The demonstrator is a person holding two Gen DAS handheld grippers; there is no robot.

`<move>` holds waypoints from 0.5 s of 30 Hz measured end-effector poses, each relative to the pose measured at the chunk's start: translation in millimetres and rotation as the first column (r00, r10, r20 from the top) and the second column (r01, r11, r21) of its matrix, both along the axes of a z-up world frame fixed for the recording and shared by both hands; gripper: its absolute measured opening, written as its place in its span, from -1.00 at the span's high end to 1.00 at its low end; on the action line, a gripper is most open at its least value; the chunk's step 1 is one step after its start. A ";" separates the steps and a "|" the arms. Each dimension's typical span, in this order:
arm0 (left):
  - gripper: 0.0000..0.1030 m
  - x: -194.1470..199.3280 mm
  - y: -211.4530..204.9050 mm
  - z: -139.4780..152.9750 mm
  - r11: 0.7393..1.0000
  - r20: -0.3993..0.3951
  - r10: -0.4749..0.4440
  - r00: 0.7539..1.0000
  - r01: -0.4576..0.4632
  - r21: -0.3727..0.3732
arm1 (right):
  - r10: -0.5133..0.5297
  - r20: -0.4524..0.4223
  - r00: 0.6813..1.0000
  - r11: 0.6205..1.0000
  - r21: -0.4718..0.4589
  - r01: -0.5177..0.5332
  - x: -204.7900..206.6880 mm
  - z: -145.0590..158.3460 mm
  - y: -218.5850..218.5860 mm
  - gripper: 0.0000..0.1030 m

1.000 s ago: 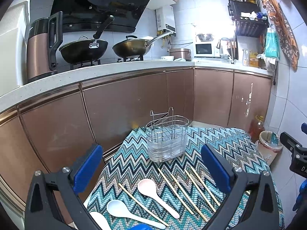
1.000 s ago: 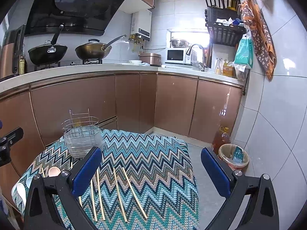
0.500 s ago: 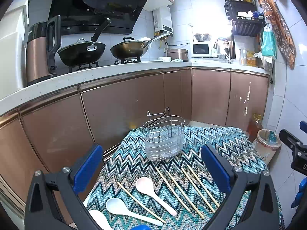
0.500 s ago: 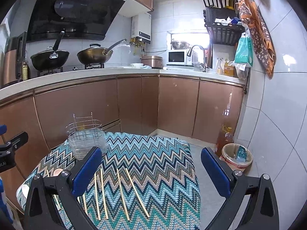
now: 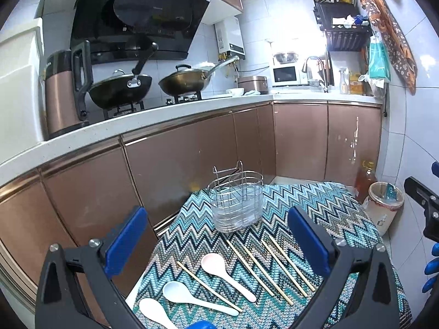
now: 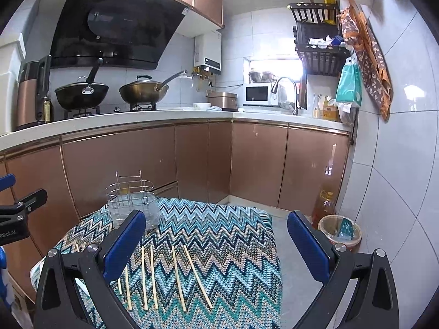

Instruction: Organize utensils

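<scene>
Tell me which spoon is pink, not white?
The pink spoon is the one lying farthest up the zigzag cloth, closest to the wire utensil holder. The two white spoons lie nearer the camera, to its left.

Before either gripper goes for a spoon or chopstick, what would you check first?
1. Left gripper open, holding nothing: ok.
2. Right gripper open, holding nothing: ok.
3. Holder upright on the cloth: ok.
4. Holder empty: looks so, but its clear lower part makes this cannot tell.
5. Spoons lie apart from the chopsticks, nothing stacked: ok.
6. Chopsticks within the right gripper's reach: cannot tell; it sits above them, not yet lowered.
</scene>
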State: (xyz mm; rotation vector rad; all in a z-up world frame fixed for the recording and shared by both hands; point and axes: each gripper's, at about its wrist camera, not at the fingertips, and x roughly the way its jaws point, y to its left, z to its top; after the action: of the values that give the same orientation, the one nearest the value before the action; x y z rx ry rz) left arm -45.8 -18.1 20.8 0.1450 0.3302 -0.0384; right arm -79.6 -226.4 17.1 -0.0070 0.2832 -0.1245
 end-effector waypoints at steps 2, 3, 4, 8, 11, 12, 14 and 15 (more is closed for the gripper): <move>-1.00 -5.0 -0.2 2.1 1.000 0.008 0.008 1.000 -0.008 0.008 | -0.003 0.008 1.000 1.000 -0.009 0.003 -5.0 2.4 1.0 -1.00; -1.00 -7.6 -0.1 3.1 1.000 0.013 0.013 1.000 -0.014 0.012 | -0.002 0.010 1.000 1.000 -0.011 0.002 -7.6 3.5 1.0 -1.00; -1.00 -10.0 -0.2 3.9 1.000 0.017 0.017 1.000 -0.018 0.016 | 0.000 0.011 1.000 1.000 -0.013 0.001 -9.9 4.8 1.5 -1.00; -1.00 -17.8 1.6 8.4 1.000 0.028 0.023 0.999 -0.024 0.012 | -0.002 0.020 1.000 0.999 -0.033 0.003 -20.3 9.7 4.1 -1.00; -1.00 -21.4 3.4 10.3 1.000 0.032 0.027 0.999 -0.027 0.013 | -0.016 0.026 1.000 0.999 -0.051 0.018 -25.5 13.8 5.5 -1.00; -1.00 -22.4 4.5 10.9 0.999 0.034 0.031 0.999 -0.031 0.014 | -0.021 0.027 0.999 0.998 -0.059 0.023 -26.3 15.3 6.1 -1.00; -1.00 -22.4 6.3 12.2 0.999 0.035 0.035 0.999 -0.036 0.016 | -0.024 0.028 0.999 0.997 -0.067 0.026 -26.8 18.0 6.7 -1.00; -1.00 -23.6 6.5 12.5 0.999 0.037 0.039 0.999 -0.040 0.017 | -0.025 0.029 0.999 0.997 -0.067 0.027 -27.2 18.6 6.8 -1.00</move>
State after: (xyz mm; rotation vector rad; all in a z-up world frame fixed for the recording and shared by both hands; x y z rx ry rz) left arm -69.4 -11.7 33.3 0.1566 0.2964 0.0066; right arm -106.9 -219.6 35.7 -0.0682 0.2512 -0.1599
